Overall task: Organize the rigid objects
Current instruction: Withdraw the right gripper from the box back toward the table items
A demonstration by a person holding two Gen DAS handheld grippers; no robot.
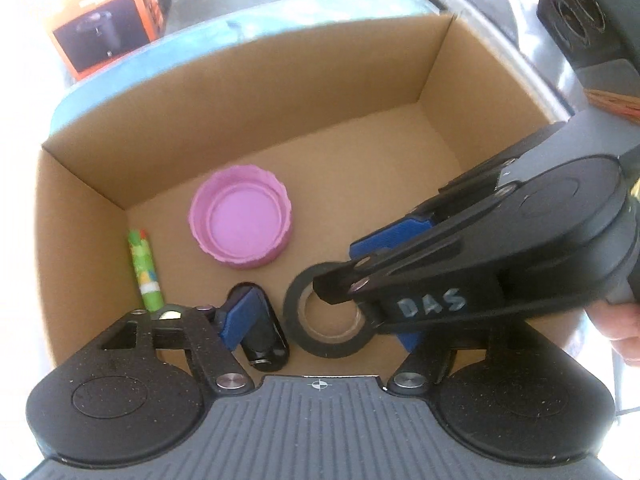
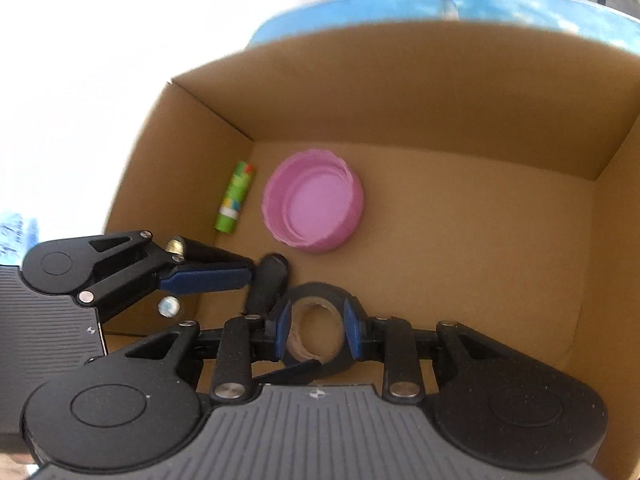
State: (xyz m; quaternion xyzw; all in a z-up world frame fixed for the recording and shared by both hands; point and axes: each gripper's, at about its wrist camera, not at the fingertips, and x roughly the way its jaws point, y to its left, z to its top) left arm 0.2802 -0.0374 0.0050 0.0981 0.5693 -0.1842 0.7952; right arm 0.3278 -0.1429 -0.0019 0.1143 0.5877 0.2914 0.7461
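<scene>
1. The right claw (image 2: 316, 334) is clamped on the black tape roll (image 1: 320, 320), low in the cardboard box (image 1: 280, 80).
2. The left claw (image 1: 316, 324) stands apart beside a small black case (image 1: 266, 336).
3. If the roll is let go on its edge, it may roll against the pink lid (image 2: 314, 202).
4. The claws are close and could knock together.
</scene>
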